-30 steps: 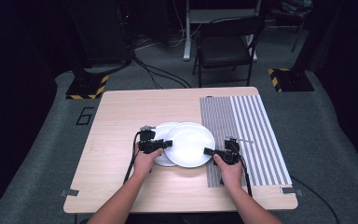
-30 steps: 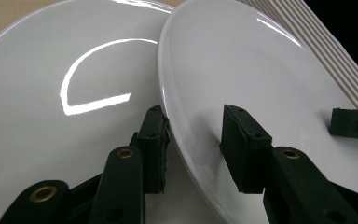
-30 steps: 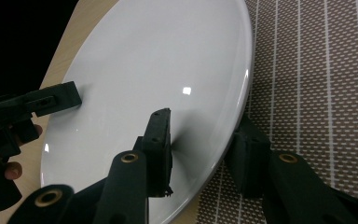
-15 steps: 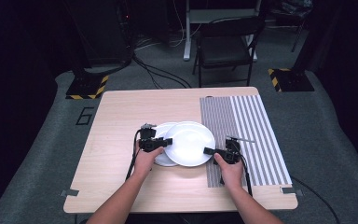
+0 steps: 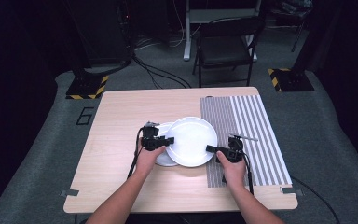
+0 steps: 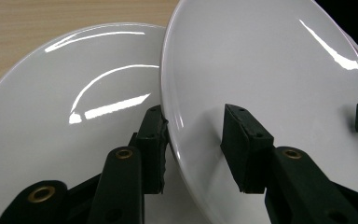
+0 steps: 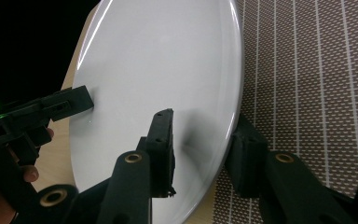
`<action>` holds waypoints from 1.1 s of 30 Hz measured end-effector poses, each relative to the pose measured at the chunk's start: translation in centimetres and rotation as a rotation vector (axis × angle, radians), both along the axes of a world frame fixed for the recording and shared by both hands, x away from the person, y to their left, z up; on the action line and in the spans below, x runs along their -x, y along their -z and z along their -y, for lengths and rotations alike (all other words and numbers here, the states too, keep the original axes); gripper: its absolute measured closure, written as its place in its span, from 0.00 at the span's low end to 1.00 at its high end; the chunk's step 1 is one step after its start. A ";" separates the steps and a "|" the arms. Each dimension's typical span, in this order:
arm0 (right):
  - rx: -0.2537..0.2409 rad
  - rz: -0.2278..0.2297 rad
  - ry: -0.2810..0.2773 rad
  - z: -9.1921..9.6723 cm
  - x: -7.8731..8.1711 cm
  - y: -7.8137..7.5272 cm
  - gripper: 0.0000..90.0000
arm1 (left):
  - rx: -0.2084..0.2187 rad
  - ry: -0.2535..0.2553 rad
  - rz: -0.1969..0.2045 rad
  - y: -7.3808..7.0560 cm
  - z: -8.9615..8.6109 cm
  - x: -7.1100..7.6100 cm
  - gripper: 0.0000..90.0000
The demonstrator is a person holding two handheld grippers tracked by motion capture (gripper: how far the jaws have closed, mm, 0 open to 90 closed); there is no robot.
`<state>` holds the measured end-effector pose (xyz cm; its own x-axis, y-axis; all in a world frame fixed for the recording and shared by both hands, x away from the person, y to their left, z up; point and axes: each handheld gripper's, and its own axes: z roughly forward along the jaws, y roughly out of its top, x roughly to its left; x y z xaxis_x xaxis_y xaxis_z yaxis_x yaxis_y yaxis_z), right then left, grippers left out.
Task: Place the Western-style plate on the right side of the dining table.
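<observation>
You are holding the upper white plate (image 5: 191, 141) by opposite rims, your left tool (image 5: 166, 141) and right tool (image 5: 213, 149) both clamped on it, above a second plate (image 5: 162, 157) on the table (image 5: 121, 121). Next, probably, you carry it level toward the striped mat (image 5: 251, 135).

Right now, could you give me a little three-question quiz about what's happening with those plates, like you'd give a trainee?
1. True or false: the upper plate is gripped at two opposite rims, by the left gripper and the right gripper.
2. What lies partly under the upper plate? A) the lower plate B) a bowl C) a cup
3. Fill in: the right edge of the upper plate hangs over the ______ mat.

Key: 1 true, each gripper's jaws straddle a rim. 2 A. 3 striped.
</observation>
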<state>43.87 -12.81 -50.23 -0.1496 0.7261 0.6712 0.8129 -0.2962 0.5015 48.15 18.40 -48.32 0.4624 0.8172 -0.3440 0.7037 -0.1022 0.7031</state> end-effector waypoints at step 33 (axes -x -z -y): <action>-0.051 0.015 0.072 2.0 0.2 -1.1 0.68 | 0.018 0.032 -0.012 -0.9 1.9 -0.2 0.65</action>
<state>43.67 -14.80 -49.14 -0.1087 0.7002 0.7056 0.7813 -0.3787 0.4961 48.34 16.52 -47.43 0.4836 0.7960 -0.3640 0.7088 -0.1121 0.6965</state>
